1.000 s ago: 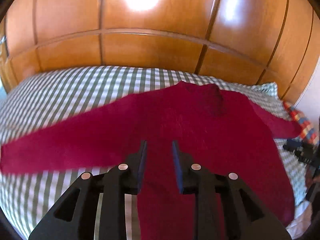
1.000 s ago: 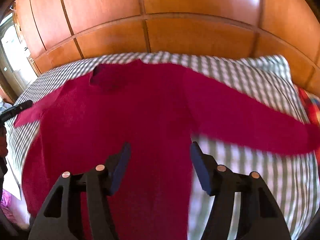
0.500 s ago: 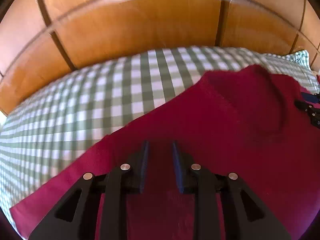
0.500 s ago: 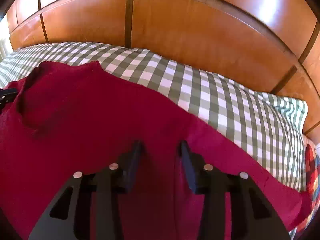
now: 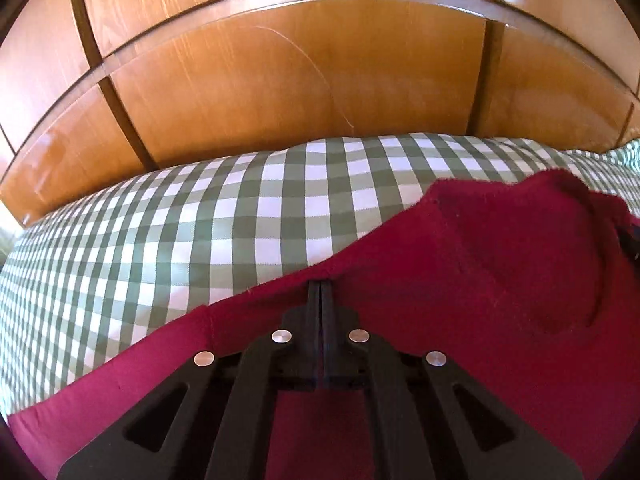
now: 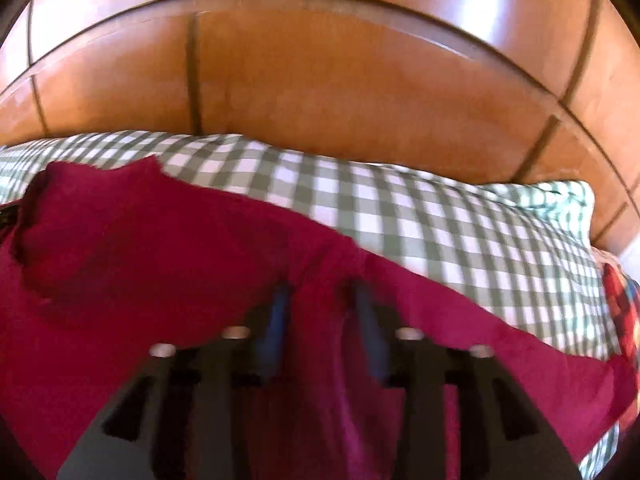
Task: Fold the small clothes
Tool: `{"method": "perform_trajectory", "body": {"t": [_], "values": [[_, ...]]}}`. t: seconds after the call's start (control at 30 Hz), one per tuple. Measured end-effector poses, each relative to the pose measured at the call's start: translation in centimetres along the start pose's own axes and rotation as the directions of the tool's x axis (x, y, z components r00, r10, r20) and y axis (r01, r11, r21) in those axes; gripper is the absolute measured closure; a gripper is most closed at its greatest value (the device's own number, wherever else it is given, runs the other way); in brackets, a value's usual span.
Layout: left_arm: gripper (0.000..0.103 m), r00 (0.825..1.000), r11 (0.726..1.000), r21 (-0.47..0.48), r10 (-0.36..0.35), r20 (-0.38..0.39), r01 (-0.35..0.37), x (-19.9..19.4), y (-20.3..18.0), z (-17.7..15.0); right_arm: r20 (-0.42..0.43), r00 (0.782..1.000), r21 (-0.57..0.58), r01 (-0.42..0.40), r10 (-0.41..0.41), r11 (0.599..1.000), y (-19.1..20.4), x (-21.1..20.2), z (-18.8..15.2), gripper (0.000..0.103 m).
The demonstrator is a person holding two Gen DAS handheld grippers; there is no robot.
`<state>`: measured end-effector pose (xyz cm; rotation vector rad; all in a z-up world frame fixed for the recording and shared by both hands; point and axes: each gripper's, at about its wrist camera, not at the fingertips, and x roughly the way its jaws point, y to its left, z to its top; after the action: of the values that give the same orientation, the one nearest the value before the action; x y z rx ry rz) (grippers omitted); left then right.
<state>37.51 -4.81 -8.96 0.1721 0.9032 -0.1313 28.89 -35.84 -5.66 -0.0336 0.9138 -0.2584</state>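
Red sweater (image 5: pixel 480 272) on checked sheet (image 5: pixel 200 232) — left gripper (image 5: pixel 321 286) pinches its shoulder edge; right gripper (image 6: pixel 320 292), blurred, jaws spread astride a fold.

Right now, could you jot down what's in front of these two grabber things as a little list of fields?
Garment: red sweater, spread flat
Surface: green-and-white checked bedcover
Behind: wooden headboard
Left gripper: shut on the sweater's shoulder edge
Right gripper: open, fingers straddling the other shoulder edge; view blurred
Collar: lies between the two grippers
Fold: not yet made
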Motion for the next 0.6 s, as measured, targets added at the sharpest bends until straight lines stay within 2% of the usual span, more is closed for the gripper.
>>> {"method": "perform_trajectory", "body": {"t": [0.03, 0.07, 0.17, 0.23, 0.3, 0.37, 0.5, 0.6], "values": [[0.103, 0.999, 0.998, -0.039, -0.049, -0.011, 0.049, -0.6, 0.9, 0.2, -0.01, 1.0, 0.038, -0.022, 0.022, 0.999, -0.9, 0.1, 0.0, 0.033], [0.103, 0.997, 0.994, -0.072, -0.078, -0.015, 0.076, -0.9, 1.7, 0.4, -0.015, 0.999, 0.065, -0.04, 0.041, 0.997, -1.4, 0.1, 0.0, 0.03], [0.103, 0.993, 0.972, -0.204, -0.108, 0.037, 0.113, -4.5, 5.9, 0.1, 0.008, 0.998, 0.1, -0.056, 0.055, 0.993, -2.6, -1.3, 0.0, 0.024], [0.103, 0.993, 0.968, -0.227, -0.097, 0.072, 0.111, -7.4, 8.1, -1.3, 0.054, 0.997, 0.099, -0.06, 0.055, 0.993, -3.0, -3.5, -0.4, 0.022], [0.103, 0.99, 0.965, -0.228, -0.108, 0.095, 0.127, -9.8, 9.2, -3.2, 0.071, 0.993, 0.098, -0.106, 0.099, 0.99, -3.4, -5.8, -1.3, 0.02], [0.103, 0.987, 0.967, -0.212, -0.124, 0.105, 0.144, -12.5, 9.3, -6.6, 0.077, 0.987, 0.085, -0.149, 0.143, 0.985, -3.1, -8.1, -2.5, 0.02], [0.103, 0.991, 0.988, -0.092, -0.114, 0.073, 0.12, -15.6, 6.0, -13.7, 0.046, 0.966, 0.033, -0.257, 0.255, 0.966, -1.8, -11.6, -6.2, 0.023], [0.103, 0.986, 0.985, -0.06, -0.157, 0.06, 0.161, -17.6, 3.9, -18.1, 0.013, 0.948, -0.01, -0.319, 0.319, 0.948, -0.5, -14.0, -9.6, 0.027]]}}
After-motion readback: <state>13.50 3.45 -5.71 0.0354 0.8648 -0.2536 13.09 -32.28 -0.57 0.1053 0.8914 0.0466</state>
